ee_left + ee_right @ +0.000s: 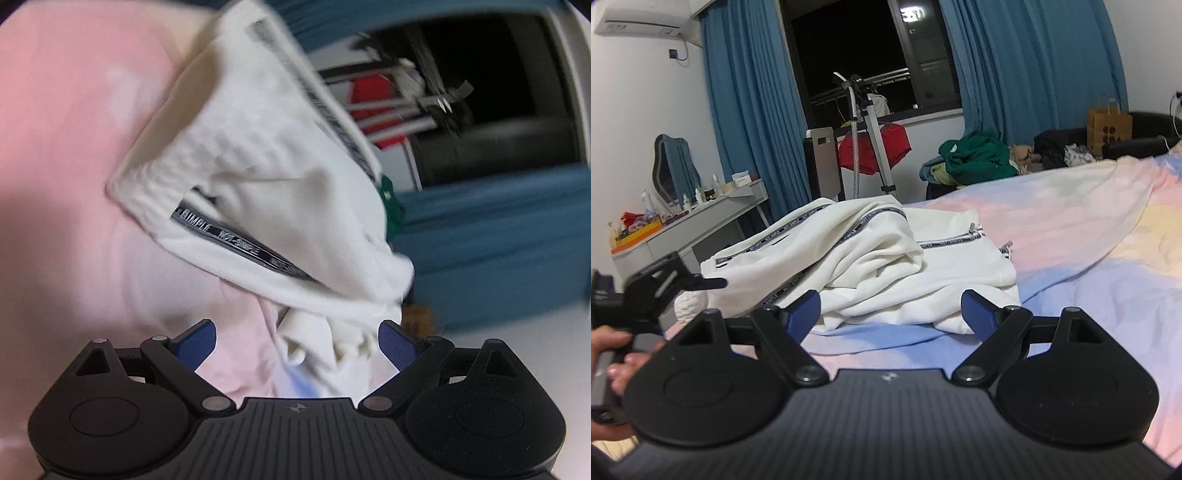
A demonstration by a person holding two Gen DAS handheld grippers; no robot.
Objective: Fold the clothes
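Pastel bedsheet (1071, 258), crumpled white garment (871, 258)

Two low wrist views, sharing the white garment (266, 177) (864, 258).

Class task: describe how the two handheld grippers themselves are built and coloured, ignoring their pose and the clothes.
Both match. The left gripper and right gripper have matte black plastic bodies with ribbed centre panels, a small round emblem, two rounded lobes with circular discs, black linkage arms on silver pivot pins, and blue textured finger pads. No cables show. A bare hand shows at the right view's left edge.
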